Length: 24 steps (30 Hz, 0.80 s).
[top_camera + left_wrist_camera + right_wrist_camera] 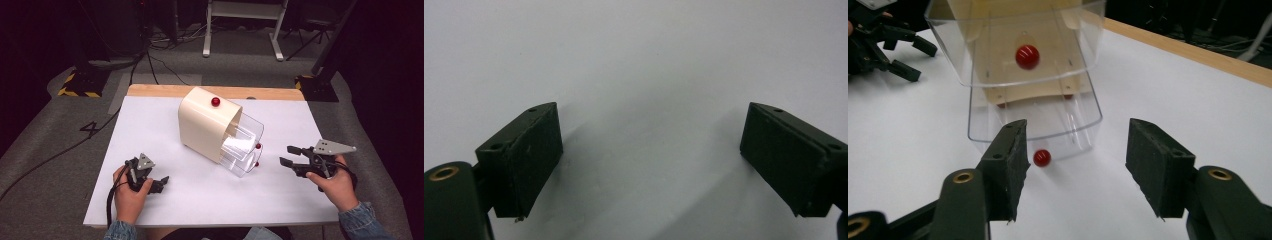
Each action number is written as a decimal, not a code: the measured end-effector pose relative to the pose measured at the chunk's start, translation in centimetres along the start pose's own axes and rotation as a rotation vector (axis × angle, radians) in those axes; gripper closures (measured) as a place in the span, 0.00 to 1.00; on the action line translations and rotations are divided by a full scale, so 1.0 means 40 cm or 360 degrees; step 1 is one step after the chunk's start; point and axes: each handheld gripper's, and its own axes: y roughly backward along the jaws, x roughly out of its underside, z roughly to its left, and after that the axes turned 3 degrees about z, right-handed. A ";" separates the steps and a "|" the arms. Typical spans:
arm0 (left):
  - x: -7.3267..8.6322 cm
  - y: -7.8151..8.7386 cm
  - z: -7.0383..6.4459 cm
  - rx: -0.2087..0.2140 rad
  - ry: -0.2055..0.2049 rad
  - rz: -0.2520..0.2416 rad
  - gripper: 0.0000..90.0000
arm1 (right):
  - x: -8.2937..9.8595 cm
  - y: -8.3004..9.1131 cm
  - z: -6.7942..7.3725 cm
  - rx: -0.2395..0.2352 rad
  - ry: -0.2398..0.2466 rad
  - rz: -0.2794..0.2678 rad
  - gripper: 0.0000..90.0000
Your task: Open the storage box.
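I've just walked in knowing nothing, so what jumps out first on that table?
A cream drawer cabinet with red knobs stands mid-table, its two clear drawers pulled out toward the right gripper. Both that and the left gripper sit open near the front edge, holding nothing.

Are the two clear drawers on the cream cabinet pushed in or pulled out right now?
Pulled out. Both clear drawers project well beyond the cream cabinet front; the right gripper view shows them extended, lower one further.

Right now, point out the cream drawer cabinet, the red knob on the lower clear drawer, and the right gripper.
cream drawer cabinet (202,122): high view, on its cream side wall.
lower drawer's red knob (1042,158): right gripper view, on the ball's front.
right gripper (291,155): high view, midway between its open fingers.
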 end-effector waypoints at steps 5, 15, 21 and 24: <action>0.003 0.014 0.007 -0.0008 0.0093 -0.0023 0.22 | 0.030 0.035 -0.018 0.0065 -0.0023 0.0067 0.45; 0.032 0.067 0.010 0.0049 0.0055 0.0000 0.18 | 0.086 0.056 -0.063 0.0130 -0.0105 0.0201 0.42; 0.057 0.065 0.018 0.0088 0.0050 0.0014 0.18 | 0.129 0.050 -0.091 0.0174 -0.0142 0.0309 0.41; 0.060 0.065 0.019 0.0085 0.0038 0.0001 0.18 | 0.151 0.047 -0.103 0.0197 -0.0155 0.0349 0.40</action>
